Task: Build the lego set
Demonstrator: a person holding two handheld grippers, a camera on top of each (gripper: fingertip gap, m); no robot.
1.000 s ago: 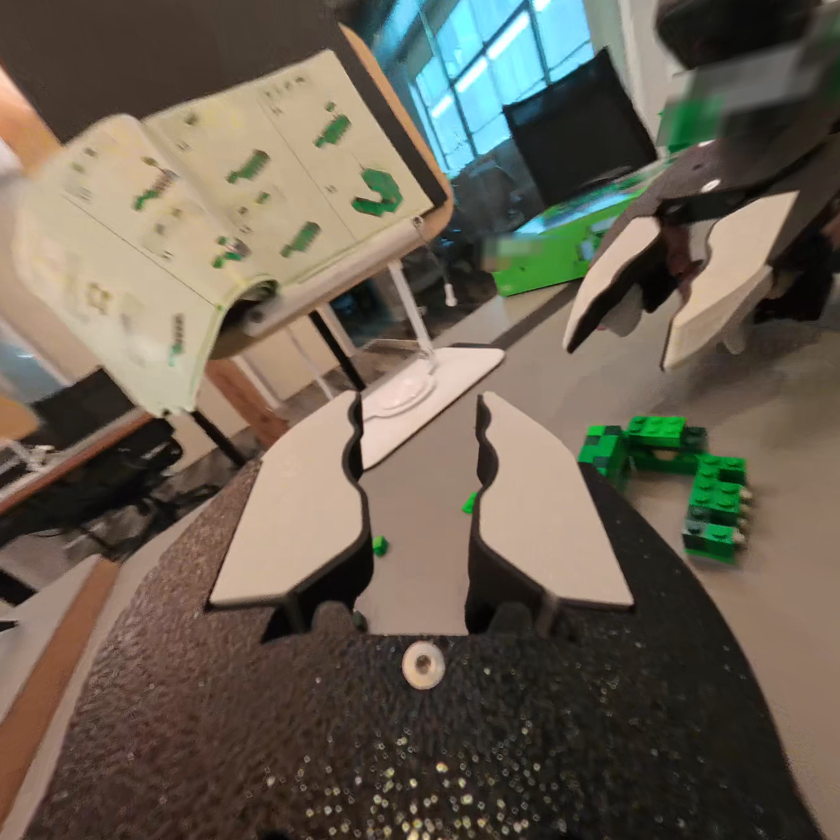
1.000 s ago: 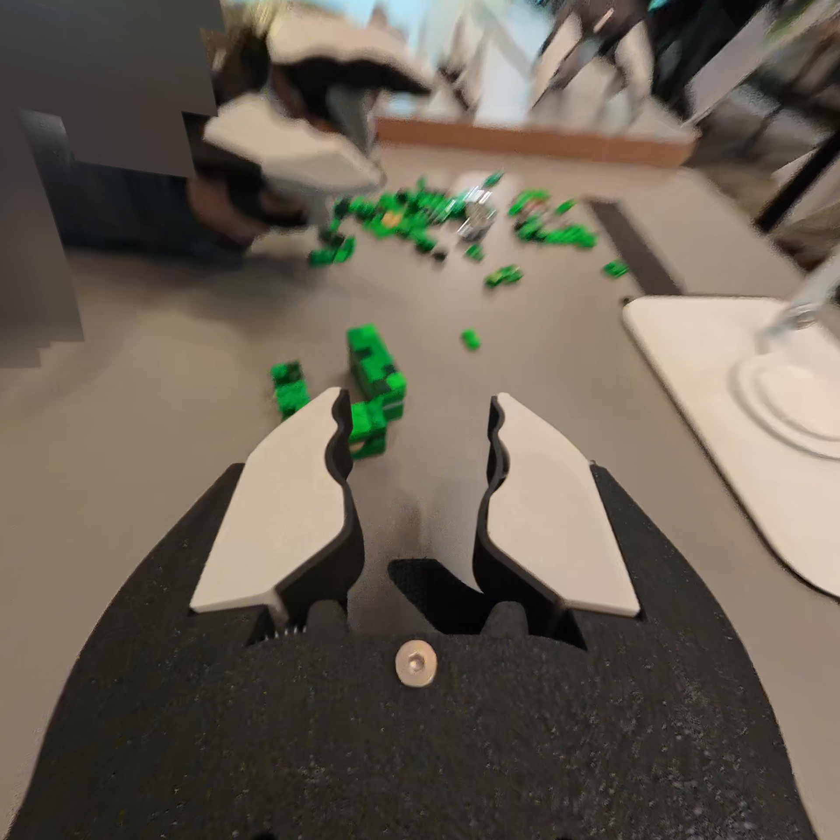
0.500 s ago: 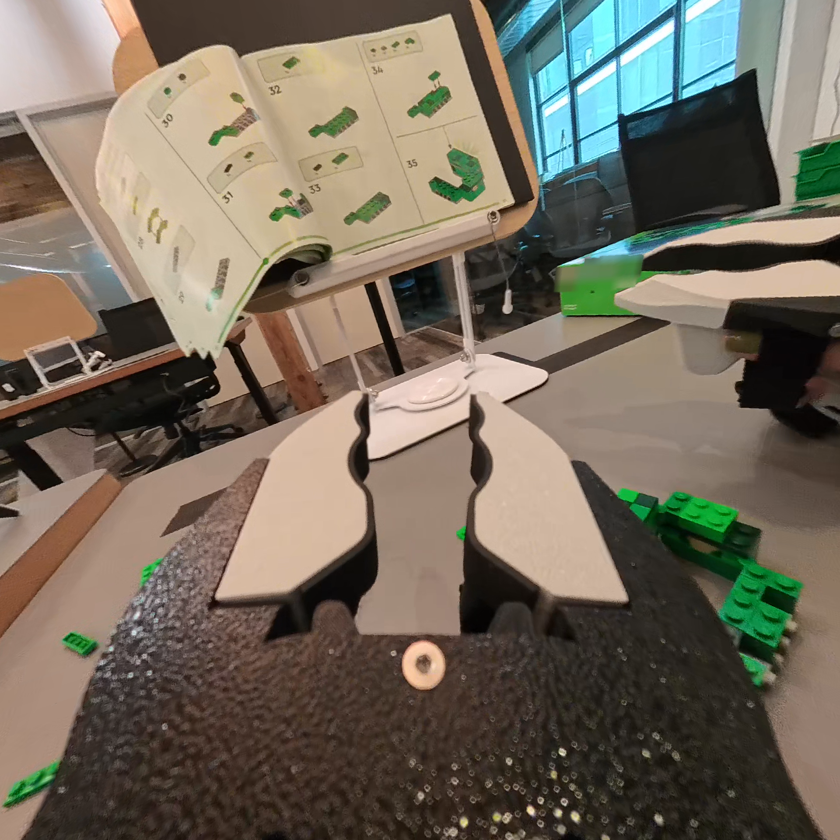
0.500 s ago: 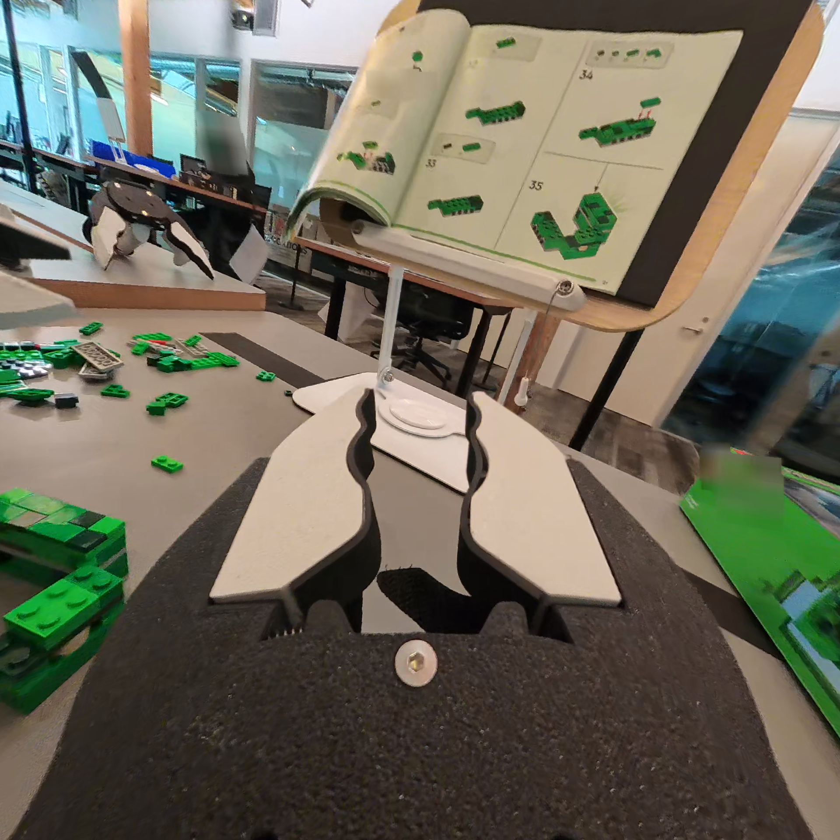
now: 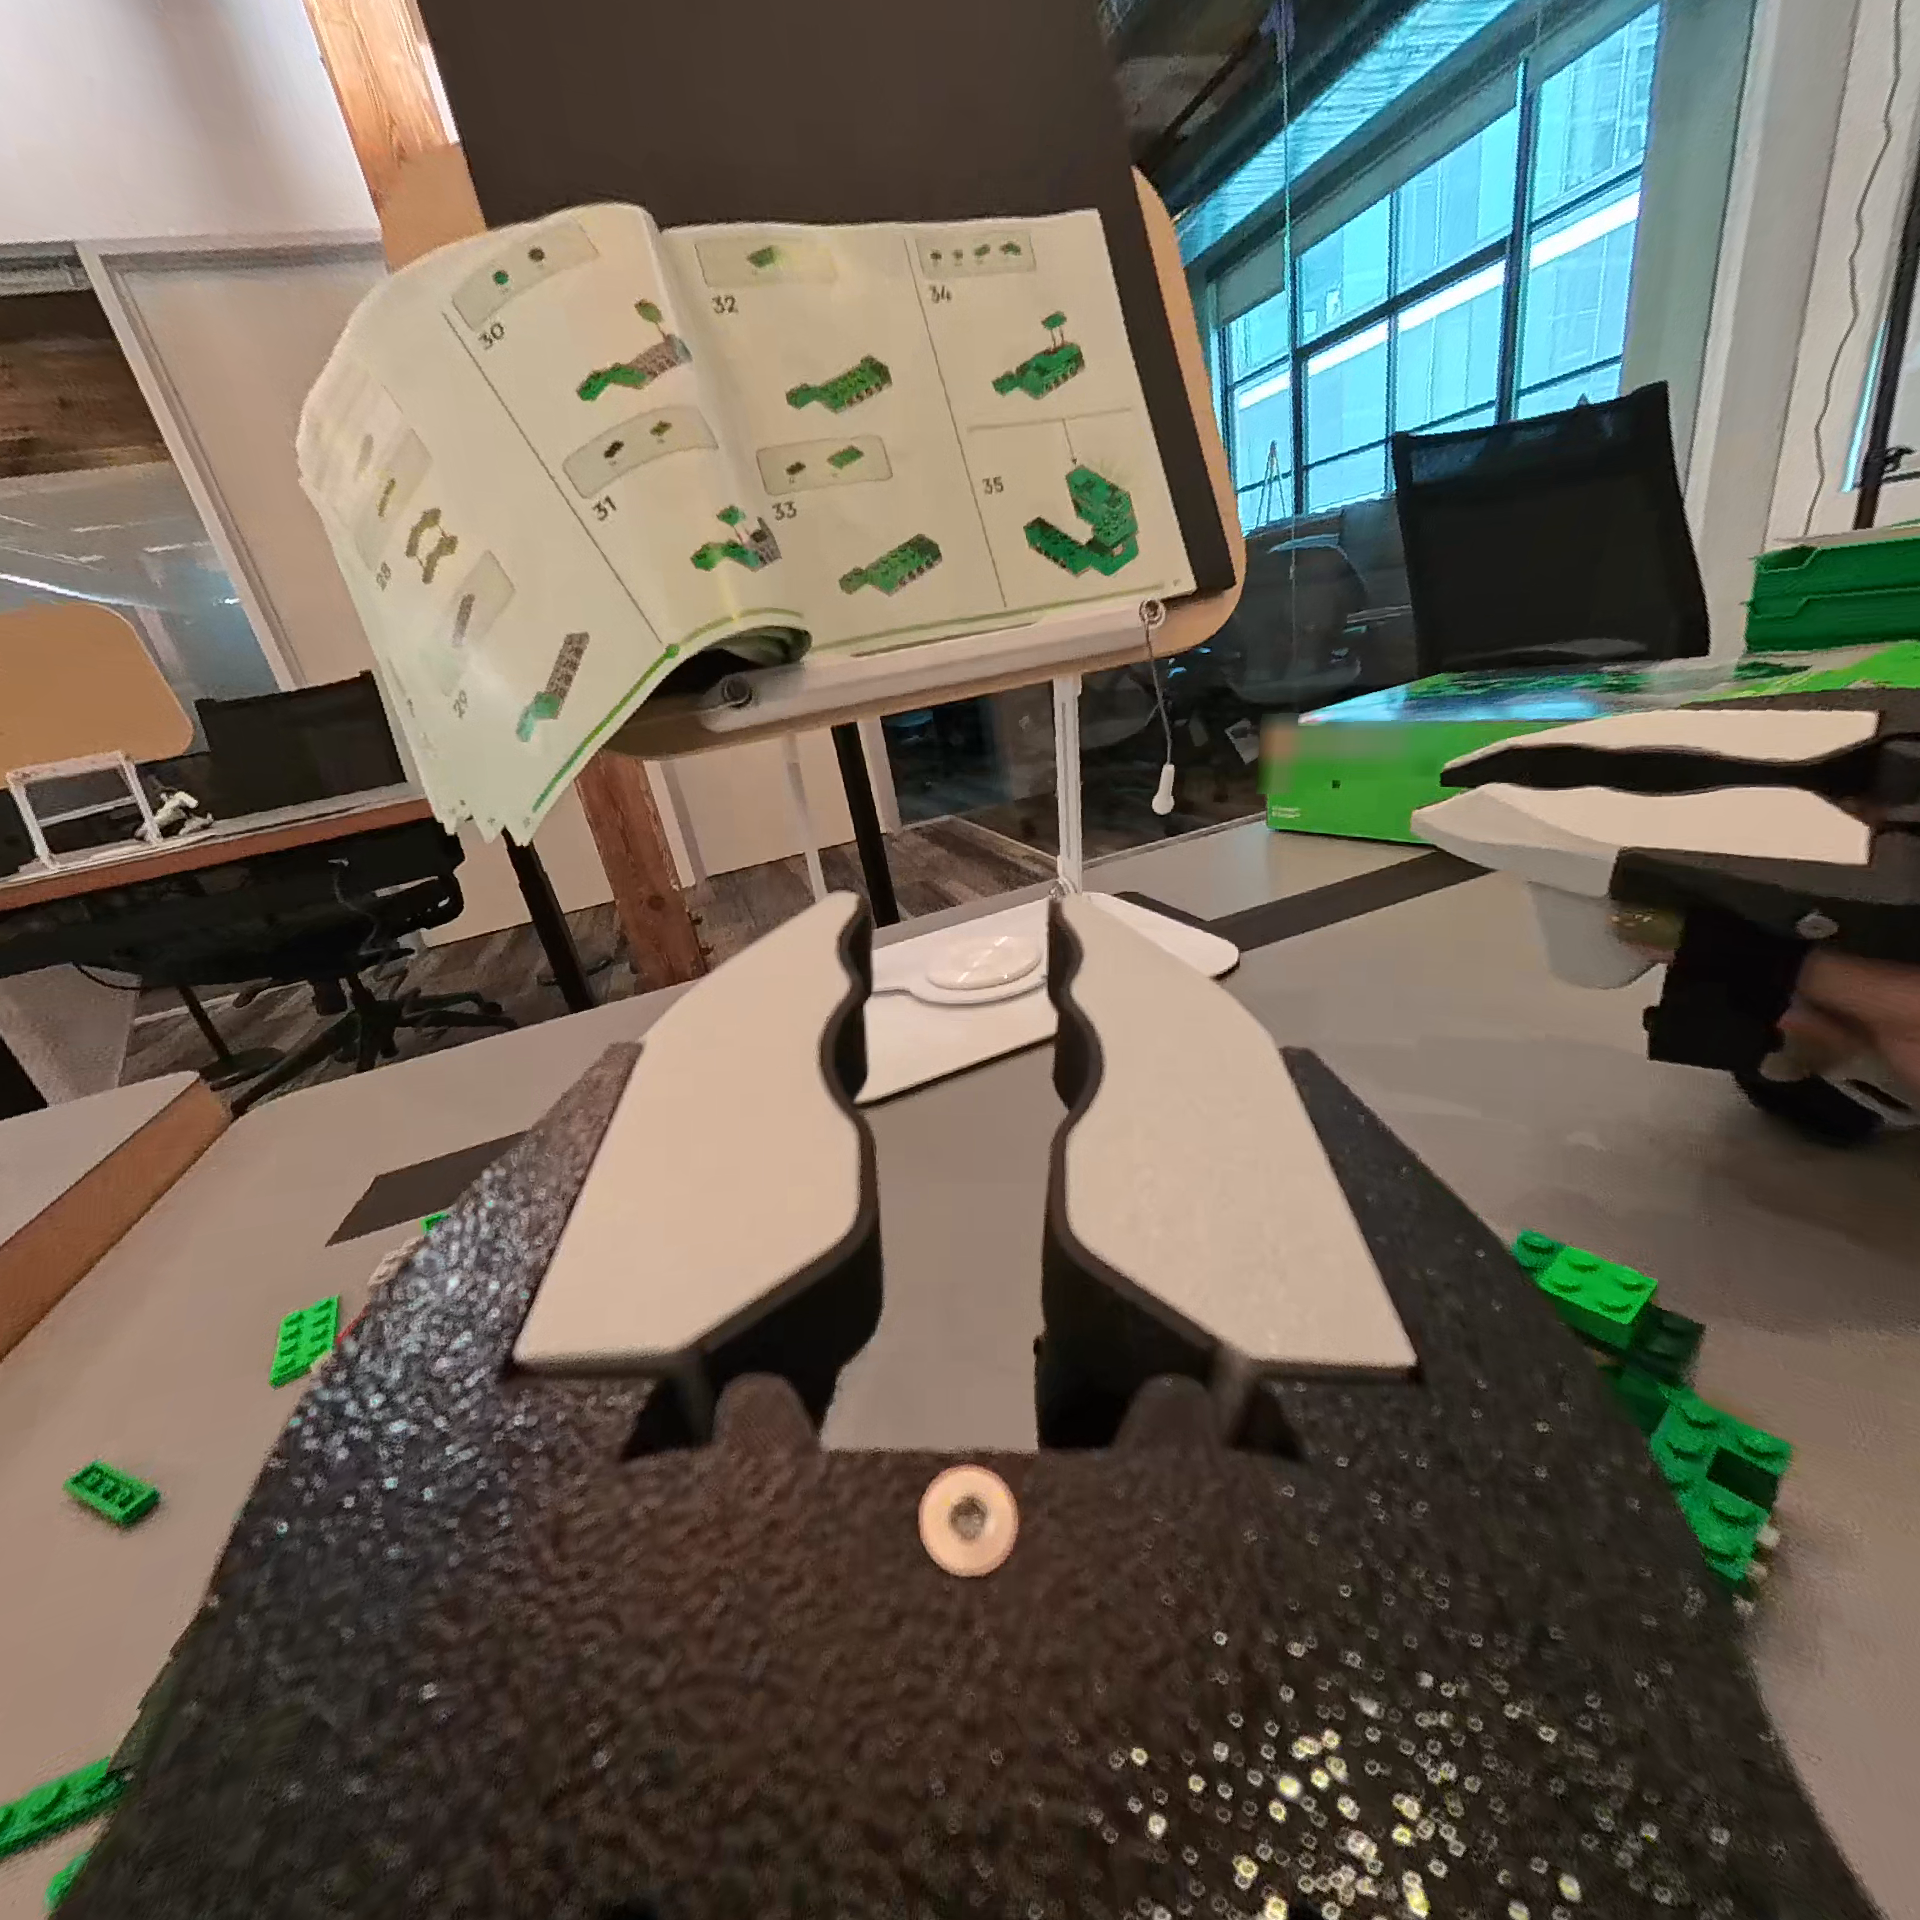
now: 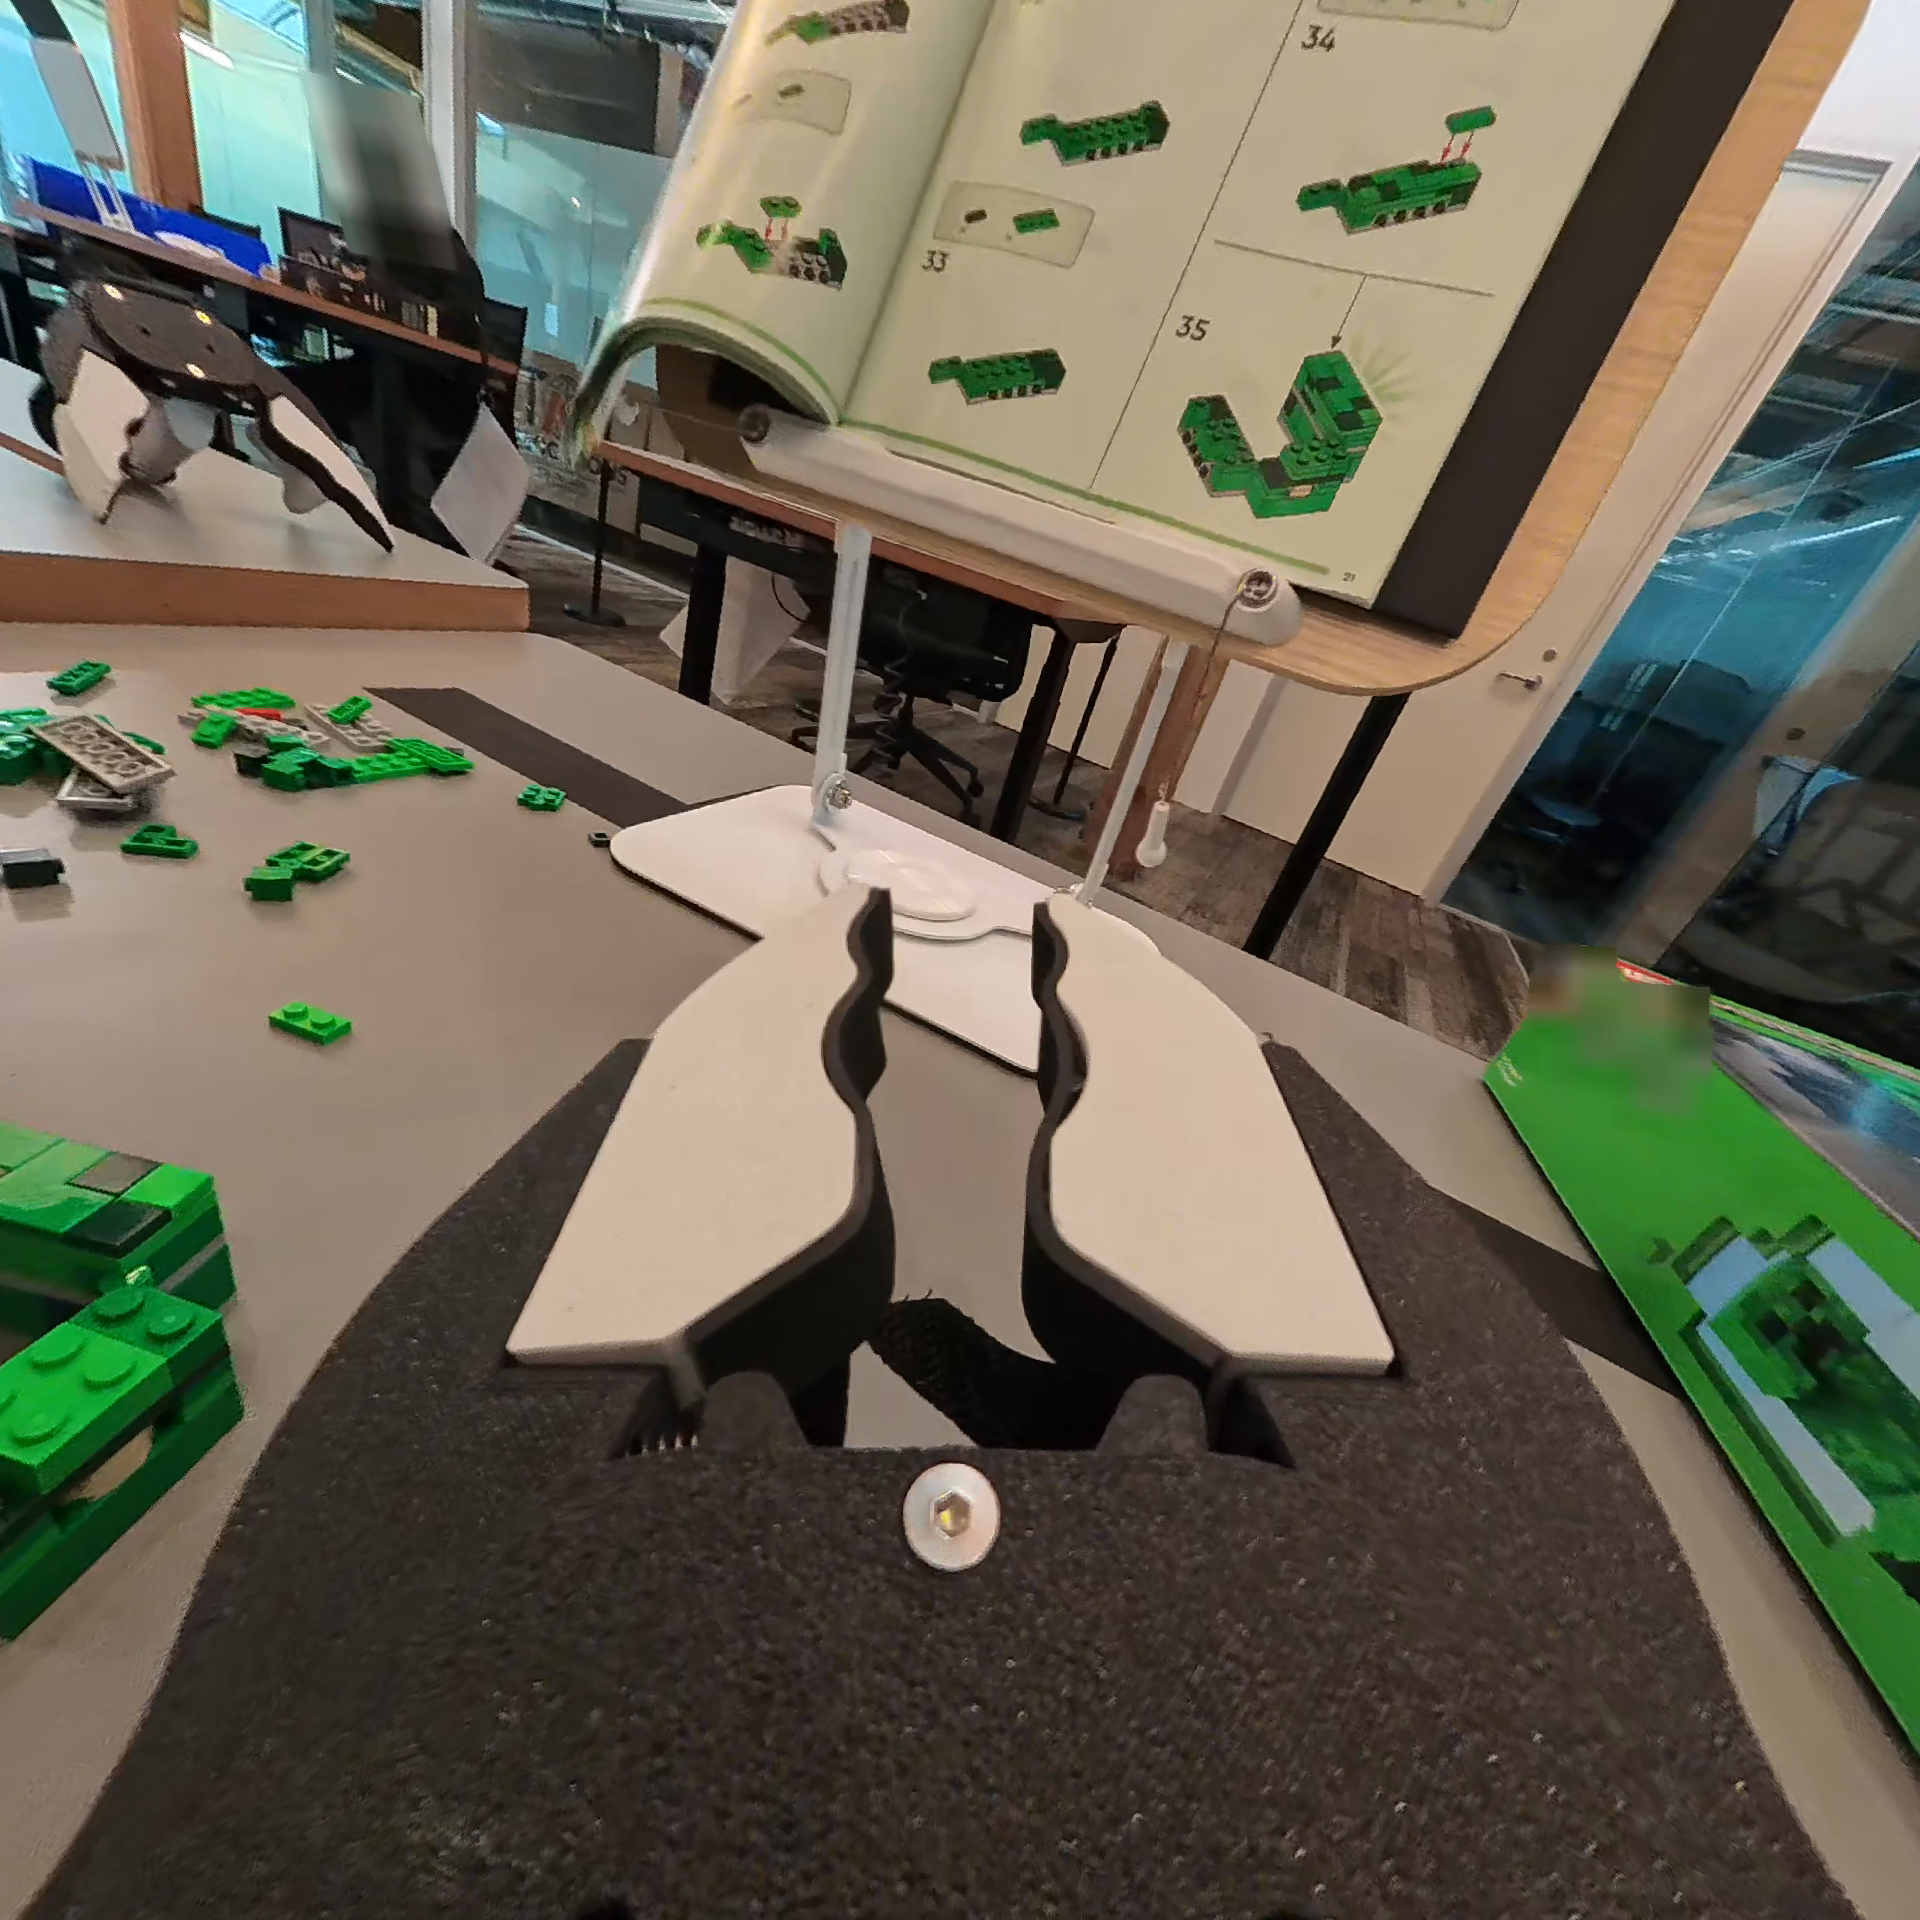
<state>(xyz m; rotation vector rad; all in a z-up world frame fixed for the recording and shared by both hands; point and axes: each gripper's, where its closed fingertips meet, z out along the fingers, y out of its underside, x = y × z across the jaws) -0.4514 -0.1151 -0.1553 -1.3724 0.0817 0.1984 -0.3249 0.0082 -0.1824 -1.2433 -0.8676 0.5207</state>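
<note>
Both grippers, left (image 5: 954, 925) and right (image 6: 961, 914), have jaws apart and empty, pointed at the instruction booklet (image 6: 1091, 239). The green brick build (image 6: 94, 1340) sits on the table (image 6: 468, 966) left of the right one. Looks light but snap-apart, so I'd pinch its flat sides.

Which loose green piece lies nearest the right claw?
The small flat green plate lying alone, left of the right claw; the other loose pieces lie farther back.
</note>
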